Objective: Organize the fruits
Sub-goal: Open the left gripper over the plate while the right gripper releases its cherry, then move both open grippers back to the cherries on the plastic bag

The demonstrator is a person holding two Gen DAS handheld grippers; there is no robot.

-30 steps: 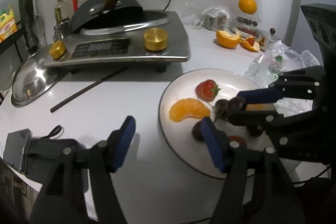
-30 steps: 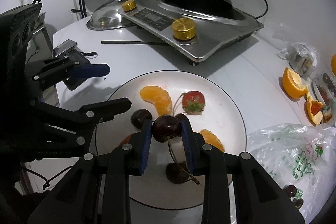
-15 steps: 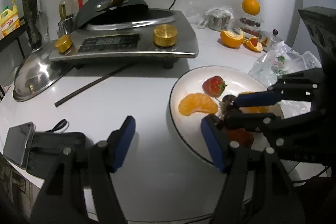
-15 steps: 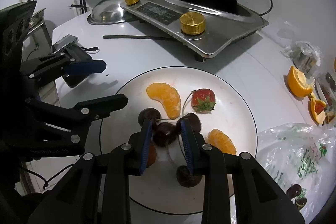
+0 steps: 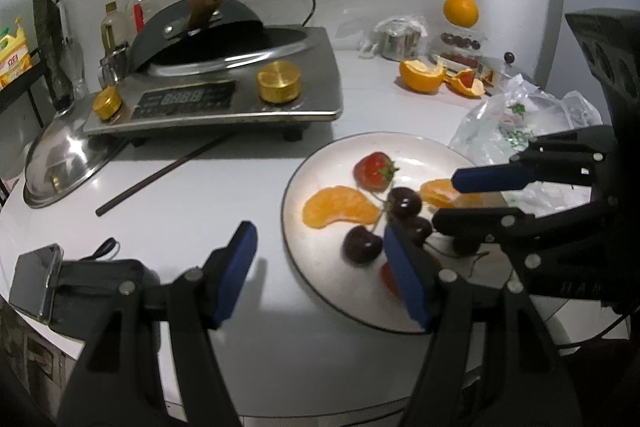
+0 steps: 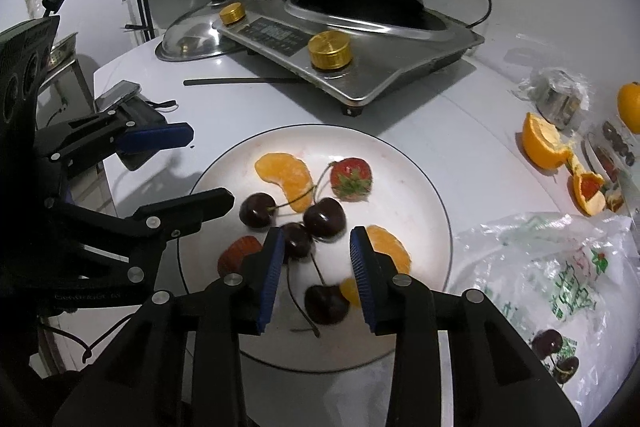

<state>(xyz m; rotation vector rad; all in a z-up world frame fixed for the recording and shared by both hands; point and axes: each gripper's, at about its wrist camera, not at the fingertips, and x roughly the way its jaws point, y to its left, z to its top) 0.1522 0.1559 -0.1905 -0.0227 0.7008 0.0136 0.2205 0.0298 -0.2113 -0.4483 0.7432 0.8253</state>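
Status: loading of the plate [image 6: 420, 187] is well advanced but, by judgement, not finished. The plate stands on the white surface [image 6: 248, 107], near the stove [image 6: 352, 39].

Right gripper [image 6: 316, 267]: jaws have just been opening. A cherry [image 6: 297, 242] lies just beside the left pad, on the plate, with no visible grip on it. The jaws hold nothing.

Left gripper [image 5: 320, 271]: jaws about half open and empty. It hangs over the plate's left rim and the bare surface beside it.

Count on the plate, right wrist view:
- Cherries: four, namely the one just set down, two beyond it [image 6: 258, 209] [image 6: 324, 219] and one nearer [image 6: 325, 303].
- Orange segments: two clear ones [image 6: 286, 173] [image 6: 390, 251]. A small orange piece shows behind the right pad; whether it is a third cannot be told.
- Strawberries: one whole [image 6: 351, 178]. A red piece [image 6: 240, 251] lies at the near left, probably a second.

Still off the plate:
- Bag [image 6: 560, 275] at the right, with at least two cherries [image 6: 548, 341] inside.
- Peel [image 6: 544, 143] and one whole orange [image 6: 630, 103] at the far right.

Remaining work, by judgement: transfer the bagged cherries to the plate.
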